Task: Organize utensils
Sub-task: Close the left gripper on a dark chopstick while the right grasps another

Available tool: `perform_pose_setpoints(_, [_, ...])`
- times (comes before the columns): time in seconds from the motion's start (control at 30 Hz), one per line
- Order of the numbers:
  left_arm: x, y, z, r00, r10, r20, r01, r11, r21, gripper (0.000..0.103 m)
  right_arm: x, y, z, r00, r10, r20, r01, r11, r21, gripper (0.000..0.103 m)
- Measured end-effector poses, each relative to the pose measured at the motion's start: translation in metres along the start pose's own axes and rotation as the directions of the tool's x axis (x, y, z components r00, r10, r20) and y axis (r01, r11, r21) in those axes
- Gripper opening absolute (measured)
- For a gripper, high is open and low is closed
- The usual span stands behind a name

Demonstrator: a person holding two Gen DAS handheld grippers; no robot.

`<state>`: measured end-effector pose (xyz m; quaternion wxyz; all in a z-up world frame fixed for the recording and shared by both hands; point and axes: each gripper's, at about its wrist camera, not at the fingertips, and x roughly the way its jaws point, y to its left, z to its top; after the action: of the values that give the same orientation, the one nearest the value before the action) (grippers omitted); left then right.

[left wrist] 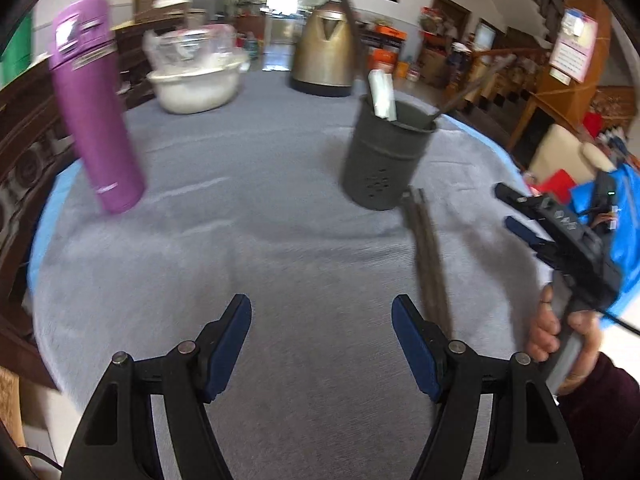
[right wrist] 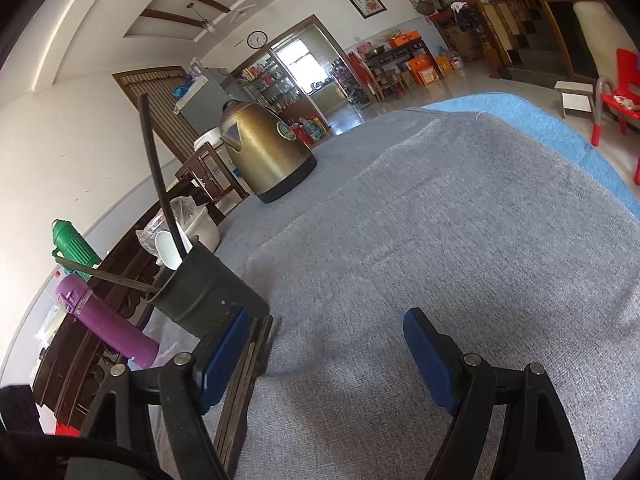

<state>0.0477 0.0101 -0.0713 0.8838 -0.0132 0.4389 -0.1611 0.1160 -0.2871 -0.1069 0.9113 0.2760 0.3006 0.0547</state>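
Grey cloth [left wrist: 240, 240] | chopsticks [left wrist: 430, 256] blurred | both tongs [left wrist: 322, 344] [right wrist: 326, 356] gaping, empty

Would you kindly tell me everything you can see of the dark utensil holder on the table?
The utensil holder is a dark grey cylinder, metal by its look, with a rolled rim, faint ribs and small holes low on its wall. It stands upright on the grey table cloth. In it lean a white spoon and two dark chopsticks. More dark chopsticks lie flat on the cloth, their ends at its base. Neither gripper touches it.
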Motion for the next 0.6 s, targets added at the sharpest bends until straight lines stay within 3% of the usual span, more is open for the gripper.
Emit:
perform_pose_setpoints(0.17, [0.01,-0.019,0.022,0.994,-0.1,-0.039,0.102,0.993,0.06,0.073,0.006,0.002,-0.001,0.999,-0.004,-0.036,0.004,1.0,-0.005,0.08])
perform_pose_setpoints(0.23, [0.02,-0.029,0.026,0.99,-0.126,-0.056,0.13,0.988,0.082,0.073,0.011,0.005,-0.001,0.998,0.011,-0.064,-0.012,1.0,-0.016,0.068])
perform_pose_setpoints(0.3, [0.028,-0.035,0.029,0.985,-0.154,-0.077,0.16,0.984,0.084,0.073,0.02,0.01,0.0,0.993,0.02,-0.116,-0.023,1.0,-0.02,0.048])
perform_pose_setpoints(0.37, [0.037,-0.041,0.031,0.978,-0.187,-0.094,0.195,0.977,0.081,0.073,0.024,0.02,0.005,0.983,0.103,-0.153,-0.103,0.995,0.008,0.041])
perform_pose_setpoints(0.4, [0.042,-0.042,0.032,0.976,-0.194,-0.103,0.203,0.976,0.08,0.069,0.026,0.025,0.008,0.979,0.122,-0.164,-0.124,0.992,0.002,0.041])
perform_pose_setpoints(0.5, [0.055,-0.042,0.036,0.962,-0.233,-0.141,0.243,0.968,0.06,0.044,0.042,0.038,0.017,0.959,0.155,-0.236,-0.156,0.988,0.015,0.035])
perform_pose_setpoints(0.6, [0.061,-0.037,0.037,0.957,-0.248,-0.153,0.255,0.967,0.029,0.042,0.063,0.035,0.021,0.935,0.191,-0.299,-0.163,0.98,0.114,0.028])
